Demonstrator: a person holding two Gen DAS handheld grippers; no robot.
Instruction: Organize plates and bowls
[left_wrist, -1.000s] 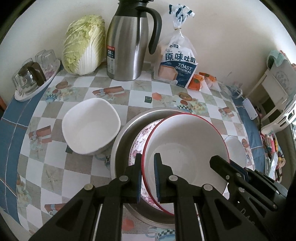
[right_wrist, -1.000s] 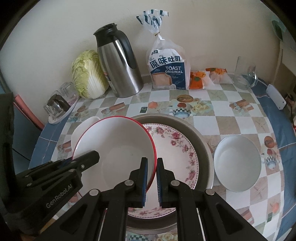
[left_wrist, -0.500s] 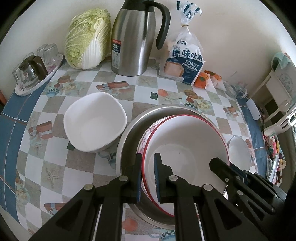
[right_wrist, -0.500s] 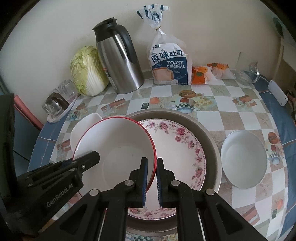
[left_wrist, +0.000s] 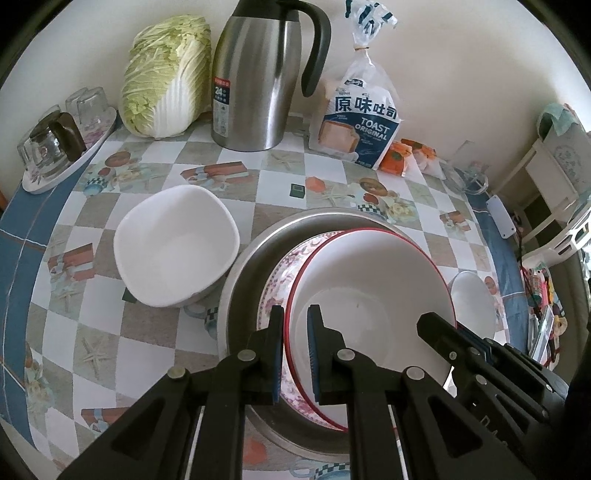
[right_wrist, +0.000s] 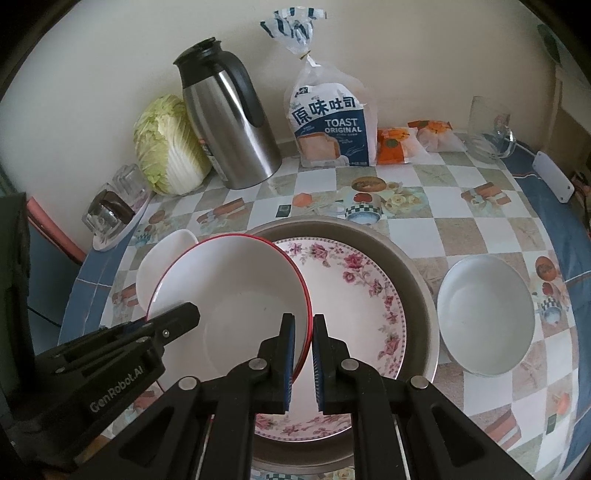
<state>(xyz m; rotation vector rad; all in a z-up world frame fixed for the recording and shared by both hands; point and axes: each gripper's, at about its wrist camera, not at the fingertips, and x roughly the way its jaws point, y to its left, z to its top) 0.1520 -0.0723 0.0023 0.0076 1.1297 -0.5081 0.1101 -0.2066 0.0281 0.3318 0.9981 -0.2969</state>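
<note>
Gripping the red-rimmed bowl (left_wrist: 373, 295) by opposite edges, I am keeping the left gripper (left_wrist: 296, 325) and right gripper (right_wrist: 303, 332) each clamped on its rim. I am holding it tilted over the floral plate (right_wrist: 354, 291), which is lying in the metal basin (right_wrist: 417, 284). Beside the basin, two white bowls (left_wrist: 173, 254) (right_wrist: 487, 314) are sitting on the checkered tablecloth (left_wrist: 147, 332), with the thermos (left_wrist: 258, 74) standing behind against the wall.

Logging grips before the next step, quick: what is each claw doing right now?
Left claw: shut on the rim of the red-rimmed bowl.
Right claw: shut on the same bowl's opposite rim.
</note>
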